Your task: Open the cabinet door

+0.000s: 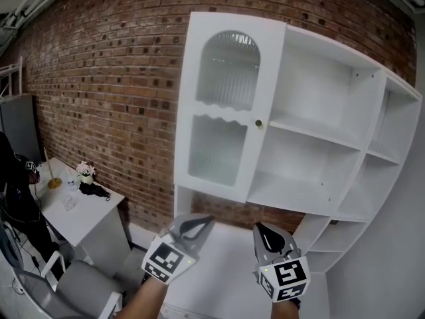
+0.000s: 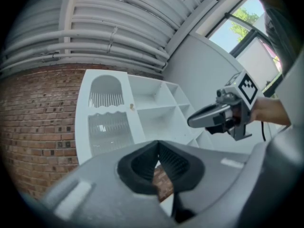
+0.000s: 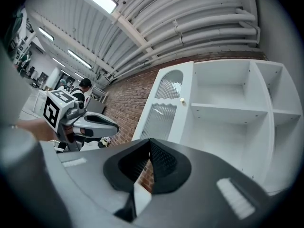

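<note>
The white cabinet (image 1: 312,135) hangs on a brick wall. Its door (image 1: 222,111), with ribbed glass panes and a small brass knob (image 1: 258,123), stands swung open to the left, and the bare shelves show. My left gripper (image 1: 202,221) and right gripper (image 1: 260,228) hover side by side below the cabinet, apart from it. Both are shut with nothing between their fingers. In the left gripper view the door (image 2: 107,118) lies ahead past my jaws, with the right gripper (image 2: 194,121) to the right. The right gripper view shows the knob (image 3: 182,100) and the left gripper (image 3: 114,126).
A white counter (image 1: 219,258) runs under the cabinet. At the left stands a white desk (image 1: 86,211) with a flower pot (image 1: 85,172) and a candlestick (image 1: 52,175). A grey chair (image 1: 80,288) sits before it. A person in dark clothes (image 1: 13,178) is at the far left.
</note>
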Motion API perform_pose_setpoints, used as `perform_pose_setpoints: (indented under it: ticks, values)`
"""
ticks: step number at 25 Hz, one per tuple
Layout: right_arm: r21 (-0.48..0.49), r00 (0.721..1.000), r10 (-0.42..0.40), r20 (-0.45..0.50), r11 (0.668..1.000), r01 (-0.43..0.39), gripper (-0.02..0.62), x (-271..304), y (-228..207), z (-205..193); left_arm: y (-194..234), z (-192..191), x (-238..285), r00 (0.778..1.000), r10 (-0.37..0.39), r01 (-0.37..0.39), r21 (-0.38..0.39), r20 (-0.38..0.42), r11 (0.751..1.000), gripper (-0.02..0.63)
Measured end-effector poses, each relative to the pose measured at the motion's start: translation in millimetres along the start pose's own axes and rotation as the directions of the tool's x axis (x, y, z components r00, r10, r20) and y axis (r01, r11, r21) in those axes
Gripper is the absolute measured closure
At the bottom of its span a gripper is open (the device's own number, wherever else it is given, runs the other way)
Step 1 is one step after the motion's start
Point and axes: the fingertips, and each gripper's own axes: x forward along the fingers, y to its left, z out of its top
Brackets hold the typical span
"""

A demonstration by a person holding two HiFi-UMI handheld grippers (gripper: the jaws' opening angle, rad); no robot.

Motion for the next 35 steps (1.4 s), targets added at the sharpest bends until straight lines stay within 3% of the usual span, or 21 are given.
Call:
perform_pose_setpoints:
  ticks: [17, 24, 35]
  values:
    - [0.028, 0.994, 0.109, 0.012, 0.994, -0.11, 0.591, 23, -61, -41, -14, -21, 49, 0.992, 0.108, -0.107, 0.005, -0.059, 0.994, 0.604]
    - [0.065, 0.994, 0.106, -0.025, 0.992, -0.104, 0.589, 57, -64, -57, 8, -34, 56, 0.994, 0.087, -0.087, 0.0, -0.064, 0.996, 0.604]
    - [0.072, 0.997, 0.036, -0.063, 0.997, -0.031, 0.589, 97, -59, -64, 48, -49, 63, 0.999, 0.019, -0.019, -0.005, -0.039, 1.0, 0.604]
